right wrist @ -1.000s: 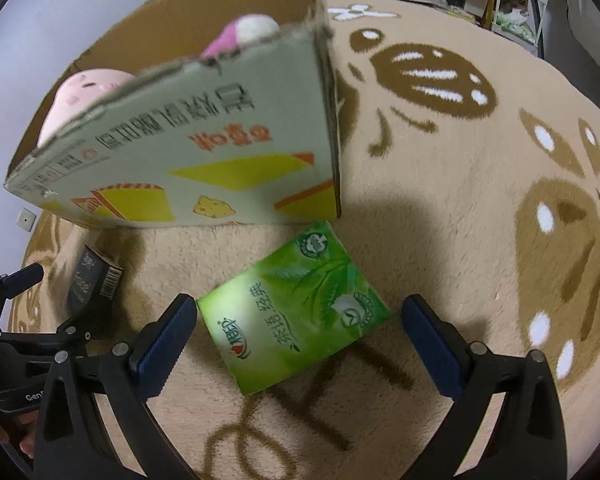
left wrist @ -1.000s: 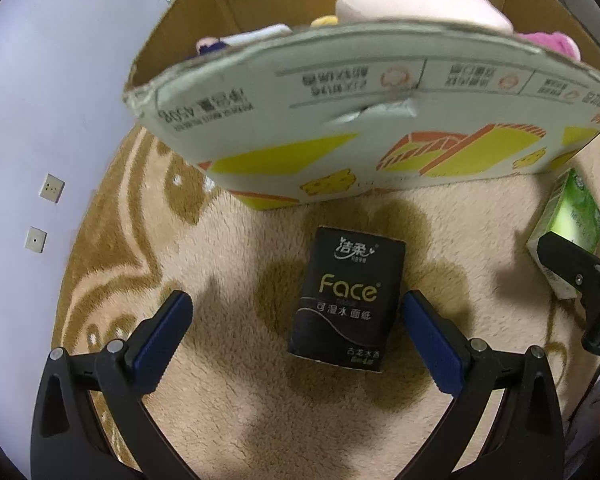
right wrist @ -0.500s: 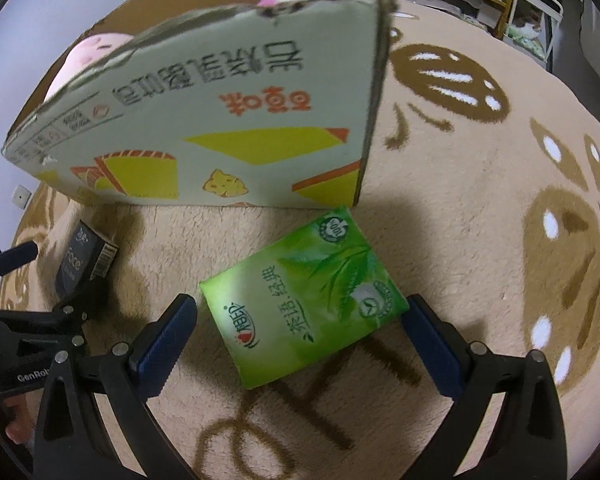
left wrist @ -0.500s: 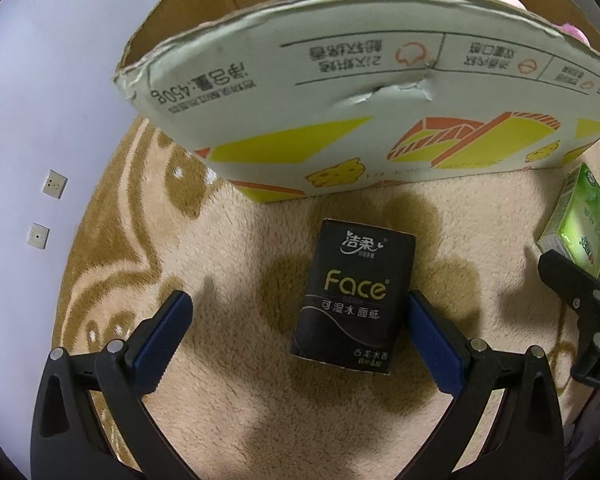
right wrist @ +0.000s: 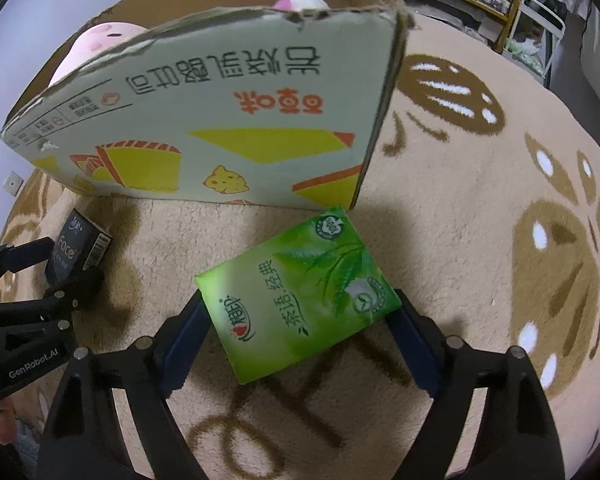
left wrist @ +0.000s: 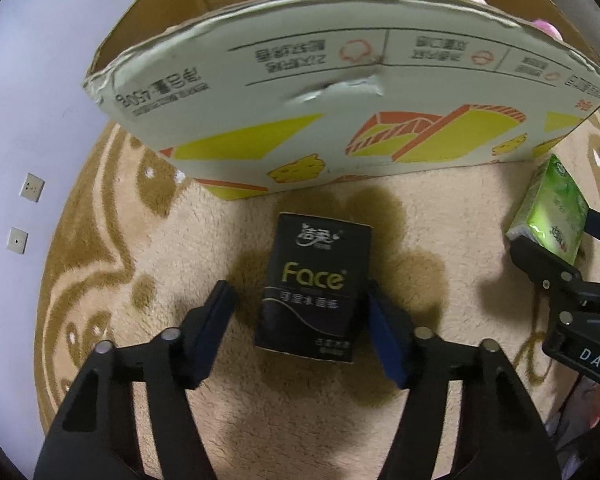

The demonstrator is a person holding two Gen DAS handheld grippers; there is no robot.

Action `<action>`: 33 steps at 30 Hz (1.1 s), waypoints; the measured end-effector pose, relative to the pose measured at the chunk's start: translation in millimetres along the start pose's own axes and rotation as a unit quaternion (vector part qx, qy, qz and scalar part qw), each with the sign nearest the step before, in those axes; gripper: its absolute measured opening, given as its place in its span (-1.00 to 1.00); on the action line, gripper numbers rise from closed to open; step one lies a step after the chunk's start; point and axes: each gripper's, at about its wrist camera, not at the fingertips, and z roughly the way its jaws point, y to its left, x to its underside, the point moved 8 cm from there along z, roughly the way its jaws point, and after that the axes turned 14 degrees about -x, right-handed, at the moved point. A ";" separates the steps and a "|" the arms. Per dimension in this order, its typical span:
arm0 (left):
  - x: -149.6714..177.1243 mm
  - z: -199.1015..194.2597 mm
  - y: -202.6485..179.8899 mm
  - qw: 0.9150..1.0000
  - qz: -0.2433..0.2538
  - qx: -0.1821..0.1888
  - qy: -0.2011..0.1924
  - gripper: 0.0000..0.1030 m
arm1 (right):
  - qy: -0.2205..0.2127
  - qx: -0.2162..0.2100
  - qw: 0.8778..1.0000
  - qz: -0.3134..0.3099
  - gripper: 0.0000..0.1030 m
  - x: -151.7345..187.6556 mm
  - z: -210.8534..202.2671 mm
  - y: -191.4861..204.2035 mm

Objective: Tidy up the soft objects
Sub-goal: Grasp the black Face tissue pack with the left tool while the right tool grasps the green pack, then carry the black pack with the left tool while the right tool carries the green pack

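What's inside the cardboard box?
Over the box wall, a pink plush and a pink-and-white plush poke up. Anything lower inside is hidden by the wall.

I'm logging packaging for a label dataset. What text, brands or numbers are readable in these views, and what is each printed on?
"Face": black tissue pack; the Chinese lines on it are blurred.
"450g", upside down: cardboard box; its other print is Chinese, upside down.
"100": round seal on the green tissue pack, whose main text is Chinese.
"GenRobot.AI": left gripper body.
"DAS", cut off: right gripper body.
The barcode digits on the black tissue pack are too small to read.
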 end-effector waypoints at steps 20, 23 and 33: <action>9.9 -7.0 19.5 0.999 -0.031 0.006 -0.011 -0.06 | -0.026 -0.013 1.000 0.007 0.71 16.0 -38.2 19.1; 9.4 -11.5 24.6 0.999 -0.041 0.001 -0.021 -0.06 | -0.028 -0.012 0.999 0.009 0.71 19.6 -43.8 17.7; 11.5 -45.5 32.0 0.997 -0.049 -0.018 -0.065 -0.06 | -0.048 -0.015 0.999 0.009 0.71 18.4 -70.9 6.6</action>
